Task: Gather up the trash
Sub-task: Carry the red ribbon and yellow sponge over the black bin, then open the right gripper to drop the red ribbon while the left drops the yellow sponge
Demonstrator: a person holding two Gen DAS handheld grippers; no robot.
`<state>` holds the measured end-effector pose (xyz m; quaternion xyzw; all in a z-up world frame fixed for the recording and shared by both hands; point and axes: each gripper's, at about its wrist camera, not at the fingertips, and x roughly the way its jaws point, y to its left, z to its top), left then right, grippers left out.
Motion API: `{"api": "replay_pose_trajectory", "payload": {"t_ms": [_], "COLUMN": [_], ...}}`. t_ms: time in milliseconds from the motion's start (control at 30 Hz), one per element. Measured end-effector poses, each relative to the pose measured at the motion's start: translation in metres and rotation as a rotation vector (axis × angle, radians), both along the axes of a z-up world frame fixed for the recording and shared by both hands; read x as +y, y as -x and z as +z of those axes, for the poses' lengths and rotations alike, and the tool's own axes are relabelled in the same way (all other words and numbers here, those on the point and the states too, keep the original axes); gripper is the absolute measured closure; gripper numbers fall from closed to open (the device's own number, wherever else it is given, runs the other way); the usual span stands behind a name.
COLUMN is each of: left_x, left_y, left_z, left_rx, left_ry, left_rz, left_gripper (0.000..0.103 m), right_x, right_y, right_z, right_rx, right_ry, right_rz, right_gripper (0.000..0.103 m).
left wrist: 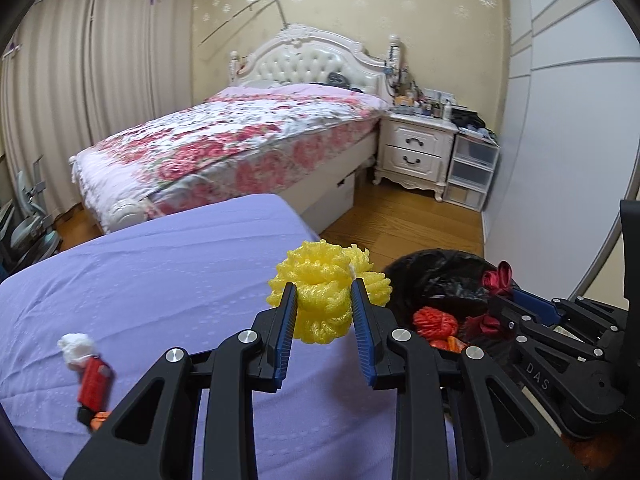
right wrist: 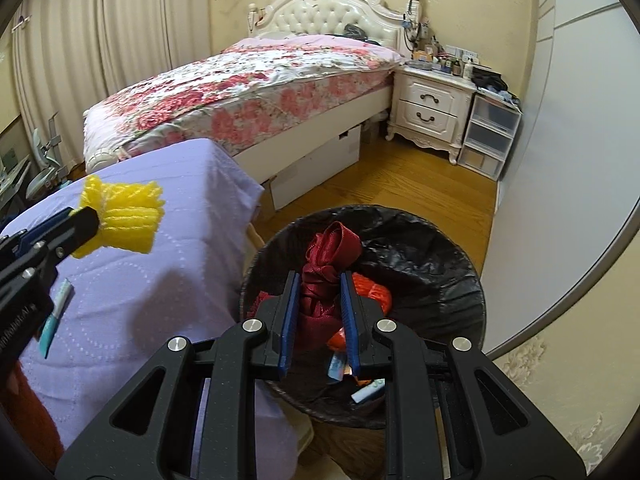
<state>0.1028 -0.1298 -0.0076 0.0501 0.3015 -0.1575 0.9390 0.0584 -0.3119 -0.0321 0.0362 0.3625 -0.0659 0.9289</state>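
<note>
A table covered with a purple cloth stands in a bedroom, and a bin lined with a black bag is set just beside its edge, presumably so that rubbish can be carried over in one short move. Trash already lies in the bin: an orange net and some small wrappers at the bottom. Left on the cloth are a white wad with a red packet and a teal wrapper.

The right gripper is held over the mouth of the bin, pointing downward, with its fingers pinched on a dark red ribbon; the ribbon lies between the blue pads and rises past their tips in a knotted bunch. It is judged that it is held there to be dropped.

The left gripper is held above the cloth near the table's edge, short of the bin. Its fingers are closed on a yellow foam net, which is gripped through its middle and bulges beyond the tips on both sides and above.
</note>
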Motion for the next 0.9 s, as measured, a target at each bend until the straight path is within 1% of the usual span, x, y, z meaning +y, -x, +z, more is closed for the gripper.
{"api": "replay_pose_trajectory", "payload": {"t_ms": [233, 467, 533, 567, 600, 667, 733, 800, 900], "left_x": [-0.039, -0.061, -0.064, -0.066, -0.066, -0.063, -0.062, -0.06, -0.053], "left_y": [-0.015, -0.027, -0.029, -0.031, -0.032, -0.033, -0.033, -0.031, -0.028], "left_z": [-0.013, -0.019, -0.023, -0.025, -0.027, -0.029, -0.03, -0.03, -0.026], "left_rx": [0.0, -0.002, 0.001, 0.007, 0.017, 0.025, 0.028, 0.027, 0.017], "left_ry": [-0.031, -0.05, -0.065, -0.068, -0.069, -0.056, -0.056, -0.059, -0.052], "left_rz": [-0.048, -0.077, -0.08, -0.081, -0.077, -0.071, -0.068, -0.064, -0.049], "left_gripper": [0.074, 0.073, 0.069, 0.064, 0.055, 0.047, 0.046, 0.038, 0.035], "right_x": [-0.021, -0.045, -0.049, -0.051, -0.052, -0.055, -0.056, -0.057, -0.055], "right_y": [-0.005, -0.012, -0.014, -0.014, -0.014, -0.014, -0.014, -0.015, -0.015], "right_z": [-0.008, -0.015, -0.016, -0.017, -0.018, -0.018, -0.019, -0.019, -0.019], "right_rx": [0.008, 0.01, 0.004, 0.003, 0.005, 0.002, 0.004, 0.005, 0.007], "right_ry": [-0.002, -0.02, -0.02, -0.019, -0.018, -0.01, -0.01, -0.011, -0.01], "right_rz": [-0.04, -0.094, -0.108, -0.113, -0.118, -0.131, -0.137, -0.142, -0.143], "right_gripper": [0.083, 0.082, 0.08, 0.078, 0.07, 0.069, 0.069, 0.069, 0.068]}}
